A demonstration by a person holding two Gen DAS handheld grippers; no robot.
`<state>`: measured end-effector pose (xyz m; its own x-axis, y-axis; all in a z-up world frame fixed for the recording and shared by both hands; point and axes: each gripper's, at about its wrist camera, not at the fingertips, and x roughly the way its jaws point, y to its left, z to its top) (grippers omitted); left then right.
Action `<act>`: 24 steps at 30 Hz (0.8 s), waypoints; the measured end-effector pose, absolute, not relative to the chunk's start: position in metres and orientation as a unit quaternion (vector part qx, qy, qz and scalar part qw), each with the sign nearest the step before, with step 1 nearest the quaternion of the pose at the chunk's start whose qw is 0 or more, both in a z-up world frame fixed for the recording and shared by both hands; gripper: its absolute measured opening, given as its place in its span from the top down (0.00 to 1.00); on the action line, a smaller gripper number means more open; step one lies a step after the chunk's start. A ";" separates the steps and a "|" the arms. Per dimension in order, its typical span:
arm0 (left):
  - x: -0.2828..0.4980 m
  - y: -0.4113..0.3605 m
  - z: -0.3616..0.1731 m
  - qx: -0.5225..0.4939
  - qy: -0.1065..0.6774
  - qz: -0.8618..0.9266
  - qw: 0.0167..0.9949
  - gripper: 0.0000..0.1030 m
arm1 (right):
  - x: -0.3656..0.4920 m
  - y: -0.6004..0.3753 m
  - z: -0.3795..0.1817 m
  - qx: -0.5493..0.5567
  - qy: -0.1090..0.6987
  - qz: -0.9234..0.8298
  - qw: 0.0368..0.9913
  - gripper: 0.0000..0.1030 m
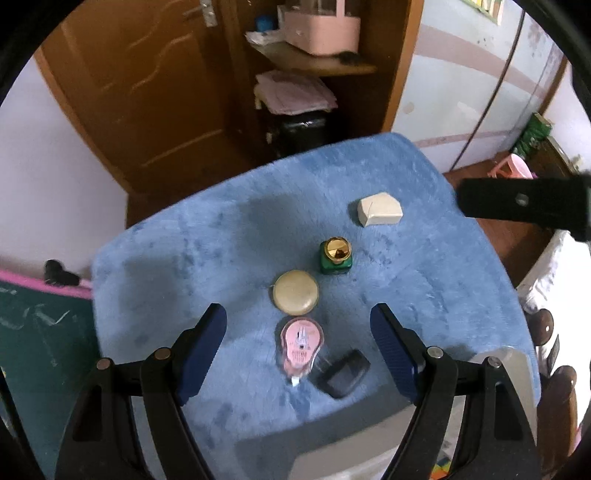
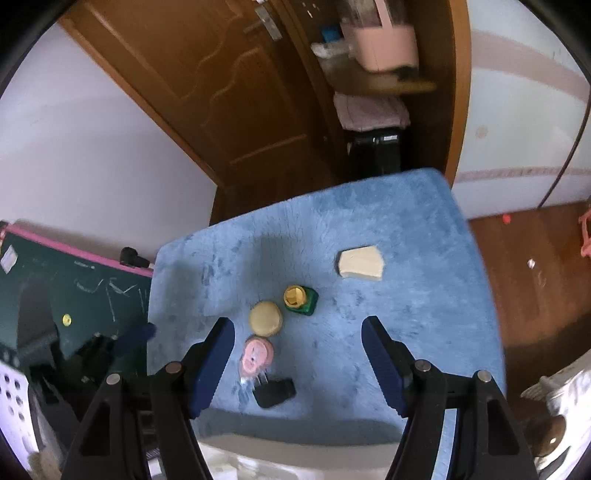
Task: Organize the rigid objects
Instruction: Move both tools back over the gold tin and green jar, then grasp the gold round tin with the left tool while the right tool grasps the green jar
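Note:
Five small things lie on a blue fluffy mat [image 1: 192, 258]: a cream block [image 1: 380, 213], a green bottle with a gold cap [image 1: 335, 256], a round cream compact [image 1: 295, 297], a pink teardrop-shaped case [image 1: 301, 347] and a black case [image 1: 341, 373]. My left gripper [image 1: 298, 314] hangs open above the near end of this row, holding nothing. The right wrist view shows the block [image 2: 360, 264], bottle [image 2: 300, 300], compact [image 2: 266, 318], pink case [image 2: 256, 355] and black case [image 2: 275, 392]. My right gripper [image 2: 298, 324] is open and empty above the mat [image 2: 406, 258].
A wooden door [image 1: 140, 92] and a shelf with a pink box [image 1: 321, 33] stand behind the table. A green chalkboard [image 2: 74, 288] leans at the left. Wooden floor [image 2: 535, 277] lies to the right. The other gripper's black body [image 1: 524, 205] juts in at the right.

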<state>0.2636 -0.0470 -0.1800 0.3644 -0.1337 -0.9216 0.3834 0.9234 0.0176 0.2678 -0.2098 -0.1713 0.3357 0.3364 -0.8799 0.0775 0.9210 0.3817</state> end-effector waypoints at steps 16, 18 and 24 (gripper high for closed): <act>0.293 -0.035 -0.261 0.080 0.561 -0.201 0.799 0.20 | 0.338 -0.152 -0.326 0.215 0.672 0.042 0.707 0.38; 0.293 -0.034 -0.264 0.077 0.563 -0.201 0.798 0.20 | 0.343 -0.146 -0.336 0.214 0.681 0.039 0.700 0.41; 0.298 -0.039 -0.271 0.080 0.567 -0.204 0.794 0.20 | 0.351 -0.133 -0.350 0.176 0.699 0.016 0.693 0.56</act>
<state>0.2982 -0.0388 -0.2713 0.2734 -0.2335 -0.9331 0.4150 0.9038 -0.1046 0.3515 -0.1327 -0.3500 0.0223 0.2682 -0.9631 0.2235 0.9376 0.2663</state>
